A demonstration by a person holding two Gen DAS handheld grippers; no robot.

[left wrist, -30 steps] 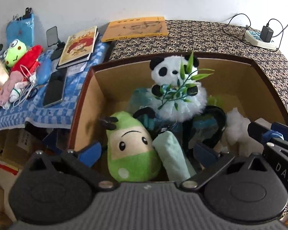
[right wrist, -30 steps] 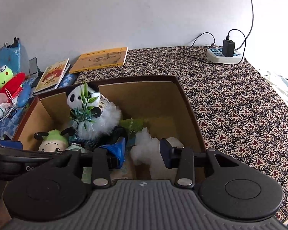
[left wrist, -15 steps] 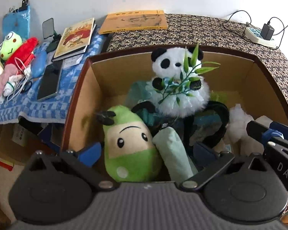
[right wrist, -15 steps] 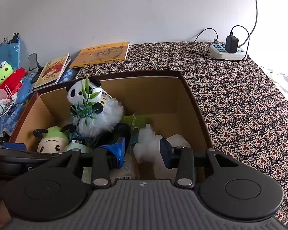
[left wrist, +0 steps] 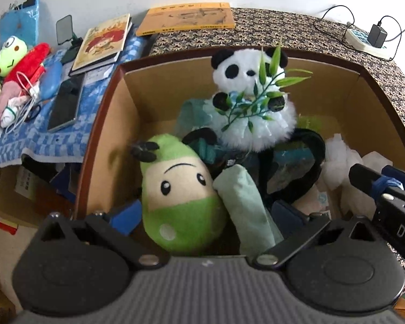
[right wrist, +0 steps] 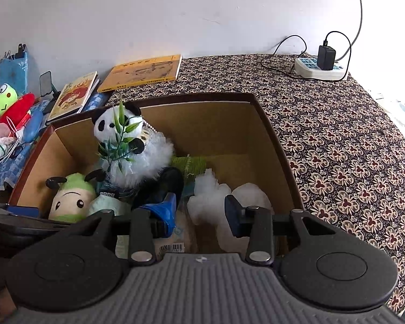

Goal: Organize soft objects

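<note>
Green plush (left wrist: 181,191) lies lengthwise in the cardboard box (left wrist: 108,124), head toward the panda (left wrist: 252,100), between the wide-spread left gripper (left wrist: 202,216) fingers; right gripper (right wrist: 199,210) half-open, empty.

Left hand-held gripper (left wrist: 205,216): grey ribbed housing, two black round discs, black link arms, silver screws, blue fingers (left wrist: 125,216). Right hand-held gripper (right wrist: 201,212): same build.

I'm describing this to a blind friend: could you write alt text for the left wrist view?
A cardboard box holds soft toys: a green plush in front, a panda clutching bamboo leaves behind it. The left hand-held gripper hangs open, its fingers either side of the green plush. Books and a phone lie on cloths beyond.
</note>
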